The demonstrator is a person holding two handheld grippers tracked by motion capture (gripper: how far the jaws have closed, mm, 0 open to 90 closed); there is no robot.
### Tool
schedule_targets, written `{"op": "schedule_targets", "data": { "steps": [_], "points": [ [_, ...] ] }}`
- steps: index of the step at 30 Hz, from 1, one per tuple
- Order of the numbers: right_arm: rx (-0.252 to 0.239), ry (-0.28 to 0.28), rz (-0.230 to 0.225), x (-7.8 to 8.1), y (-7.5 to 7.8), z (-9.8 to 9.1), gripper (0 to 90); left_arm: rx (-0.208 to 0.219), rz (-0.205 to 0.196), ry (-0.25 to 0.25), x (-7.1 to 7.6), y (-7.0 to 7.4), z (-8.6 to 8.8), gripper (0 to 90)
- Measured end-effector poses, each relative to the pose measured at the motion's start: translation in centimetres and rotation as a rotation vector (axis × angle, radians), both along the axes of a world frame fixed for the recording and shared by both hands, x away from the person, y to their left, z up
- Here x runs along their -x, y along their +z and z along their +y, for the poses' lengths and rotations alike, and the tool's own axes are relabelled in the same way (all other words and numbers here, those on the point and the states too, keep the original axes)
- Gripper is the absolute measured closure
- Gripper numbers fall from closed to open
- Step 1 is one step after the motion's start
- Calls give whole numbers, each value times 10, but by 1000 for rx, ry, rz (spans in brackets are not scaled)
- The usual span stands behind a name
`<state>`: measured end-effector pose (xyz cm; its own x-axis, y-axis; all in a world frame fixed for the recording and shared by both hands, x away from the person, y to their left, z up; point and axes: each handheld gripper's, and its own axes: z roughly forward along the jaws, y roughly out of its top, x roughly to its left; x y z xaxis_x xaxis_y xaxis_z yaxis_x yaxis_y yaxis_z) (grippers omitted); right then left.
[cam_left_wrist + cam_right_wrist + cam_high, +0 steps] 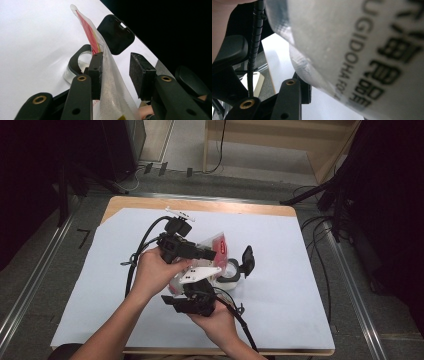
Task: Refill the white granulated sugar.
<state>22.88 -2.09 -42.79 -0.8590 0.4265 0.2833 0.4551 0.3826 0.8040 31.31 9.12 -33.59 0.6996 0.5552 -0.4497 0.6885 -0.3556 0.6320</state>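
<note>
Clear plastic pouch (110, 82) with red print held up between both grippers, left gripper (116, 68) jaws part-open, one pad touching it, right gripper (192, 302) grip unclear, open black-lidded jar (77, 65) on white worktop (30, 37) beyond jaws

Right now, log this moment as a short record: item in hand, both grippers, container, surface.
item: clear plastic pouch with red print, tilted, mouth above the jar
left gripper: pouch between its jaws, touching one pad; grip unclear
right gripper: at the pouch's lower end; grip unclear
container: clear glass jar with black rim, hinged black lid open
surface: white sheet on wooden table
</note>
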Motion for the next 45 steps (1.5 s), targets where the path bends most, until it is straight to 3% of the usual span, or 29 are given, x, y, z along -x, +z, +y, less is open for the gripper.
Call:
{"op": "schedule_targets", "data": {
  "steps": [12,27,45],
  "points": [
    [1,-2,-1,0,0,0,637,-3,-4,3,1,0,-1,653],
    [12,-5,-5,1,-1,1,637,-37,-17,7,2,0,-1,751],
    [10,-1,-1,1,0,1,636,-30,-8,13,2,0,-1,737]
  ]
}}
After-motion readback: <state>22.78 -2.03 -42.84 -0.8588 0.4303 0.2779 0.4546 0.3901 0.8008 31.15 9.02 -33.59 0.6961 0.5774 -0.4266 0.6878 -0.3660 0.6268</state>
